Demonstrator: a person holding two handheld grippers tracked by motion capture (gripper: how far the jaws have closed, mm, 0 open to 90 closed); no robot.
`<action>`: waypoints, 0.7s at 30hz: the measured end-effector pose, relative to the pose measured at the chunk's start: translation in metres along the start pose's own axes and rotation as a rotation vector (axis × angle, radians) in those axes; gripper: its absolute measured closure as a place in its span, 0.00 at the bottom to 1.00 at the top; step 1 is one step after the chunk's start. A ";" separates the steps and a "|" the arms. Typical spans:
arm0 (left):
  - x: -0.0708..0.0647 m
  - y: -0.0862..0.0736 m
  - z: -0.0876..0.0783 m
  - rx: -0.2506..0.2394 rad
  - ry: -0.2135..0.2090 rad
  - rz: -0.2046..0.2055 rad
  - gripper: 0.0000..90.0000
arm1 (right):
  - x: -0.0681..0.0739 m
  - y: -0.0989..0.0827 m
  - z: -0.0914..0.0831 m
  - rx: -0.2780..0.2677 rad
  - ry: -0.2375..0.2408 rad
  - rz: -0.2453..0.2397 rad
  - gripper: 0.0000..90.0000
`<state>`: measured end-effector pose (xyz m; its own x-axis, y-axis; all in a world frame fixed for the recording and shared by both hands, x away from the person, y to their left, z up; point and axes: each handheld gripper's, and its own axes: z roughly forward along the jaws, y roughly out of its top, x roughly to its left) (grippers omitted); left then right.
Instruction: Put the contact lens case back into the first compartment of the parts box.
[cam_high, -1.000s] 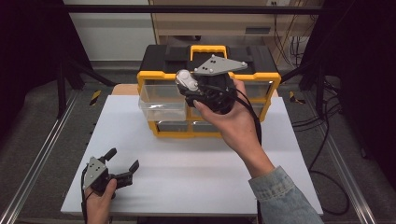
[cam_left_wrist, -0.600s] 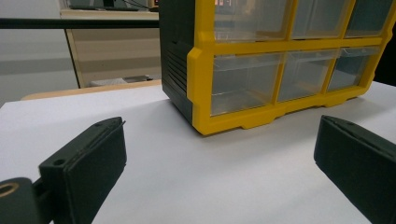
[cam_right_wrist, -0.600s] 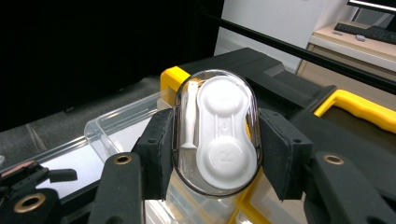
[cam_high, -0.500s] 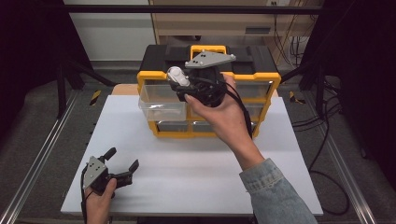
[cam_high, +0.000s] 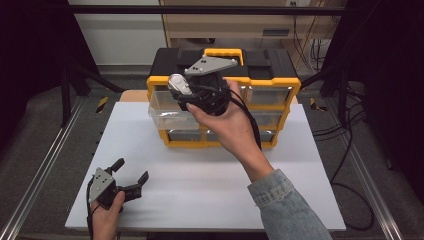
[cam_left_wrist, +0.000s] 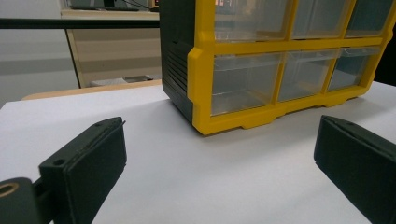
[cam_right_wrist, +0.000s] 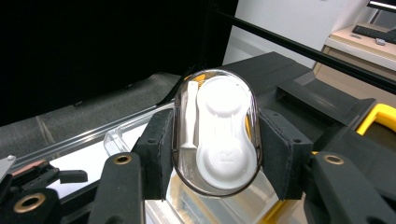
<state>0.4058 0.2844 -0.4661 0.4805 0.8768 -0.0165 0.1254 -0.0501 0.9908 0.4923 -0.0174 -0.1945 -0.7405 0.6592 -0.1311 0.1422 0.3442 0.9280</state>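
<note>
Gripping a contact lens case (cam_right_wrist: 217, 135) by its smooth, slippery-looking sides, the right hand-held gripper (cam_high: 186, 92) hovers above the organizer's open drawer (cam_high: 167, 111); left hand-held gripper (cam_high: 131, 176) spread empty.

Clear oval case, clamped over an open drawer.
We note a clear oval case (cam_right_wrist: 216, 133) with a white moulded insert and a slim white stick inside, pinched across its width between the right gripper's (cam_right_wrist: 216, 149) jaws. It sits above the pulled-out clear drawer (cam_high: 167, 110) of the yellow-and-black organizer (cam_high: 272, 87), which stands well beyond the left gripper (cam_high: 131, 176).
</note>
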 end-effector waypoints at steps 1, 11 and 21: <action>0.000 0.000 0.000 0.000 0.000 0.001 0.02 | 0.000 0.000 0.001 -0.001 0.000 -0.001 0.54; 0.000 0.000 0.000 0.000 0.000 0.002 0.02 | 0.004 -0.001 0.005 0.012 -0.003 -0.022 0.54; 0.001 0.000 -0.001 -0.002 0.003 -0.001 0.02 | 0.009 -0.002 0.009 0.030 -0.006 -0.052 0.54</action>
<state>0.4057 0.2858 -0.4657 0.4775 0.8785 -0.0174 0.1246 -0.0481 0.9910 0.4908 -0.0063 -0.2007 -0.7432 0.6441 -0.1811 0.1235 0.3982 0.9090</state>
